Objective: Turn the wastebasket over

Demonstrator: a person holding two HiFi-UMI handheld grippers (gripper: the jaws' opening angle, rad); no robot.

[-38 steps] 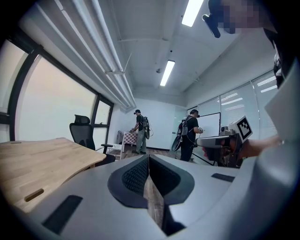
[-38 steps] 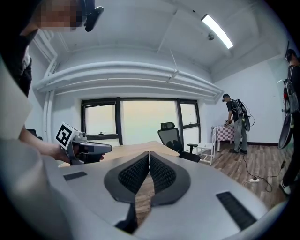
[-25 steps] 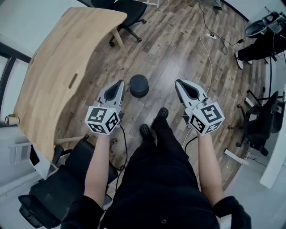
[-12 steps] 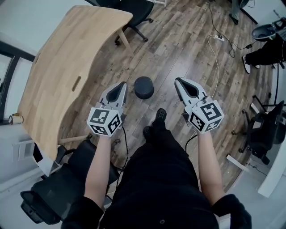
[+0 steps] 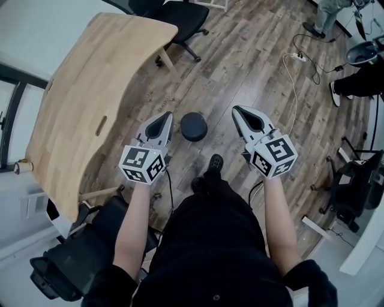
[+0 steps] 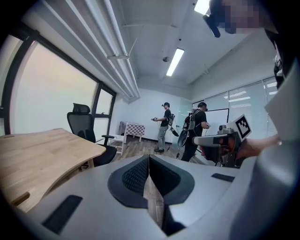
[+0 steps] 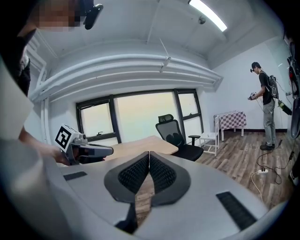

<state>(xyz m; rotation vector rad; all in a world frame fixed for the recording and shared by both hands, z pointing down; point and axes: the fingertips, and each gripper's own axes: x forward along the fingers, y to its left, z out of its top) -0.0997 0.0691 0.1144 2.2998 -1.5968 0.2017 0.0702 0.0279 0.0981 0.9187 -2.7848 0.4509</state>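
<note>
The wastebasket (image 5: 194, 126) stands on the wooden floor (image 5: 240, 54), straight ahead of the person's shoes (image 5: 214, 163). From above it shows only a dark round top. Whether that is its mouth or its base cannot be told, and nothing can be seen inside it.

The left tongs (image 5: 165, 116) hang just beside it on one side and the right tongs (image 5: 238, 112) near it on the other, both apart from it, with the wastebasket between them. Each pair is clenched with nothing held: in the left gripper view the ribbed pads (image 6: 138, 176) meet along one seam, and the right gripper view shows its pads (image 7: 161, 173) closed the same way.

Nothing lies between the tongs and the wastebasket. To the left a light wooden surface (image 5: 84, 96) runs along the wall, its near edge close to the left tongs. A black office chair (image 5: 174, 15) stands at its far end and another (image 5: 66, 264) behind the person's left side. A white cable (image 5: 287, 84) trails over the floor on the right to a power strip (image 5: 300, 57), well apart from the wastebasket. A dark chair base (image 5: 351, 180) stands at the right edge.

Farther off, the left gripper view shows two people standing (image 6: 164, 125) by a small table with a checked cloth (image 6: 133, 129).
</note>
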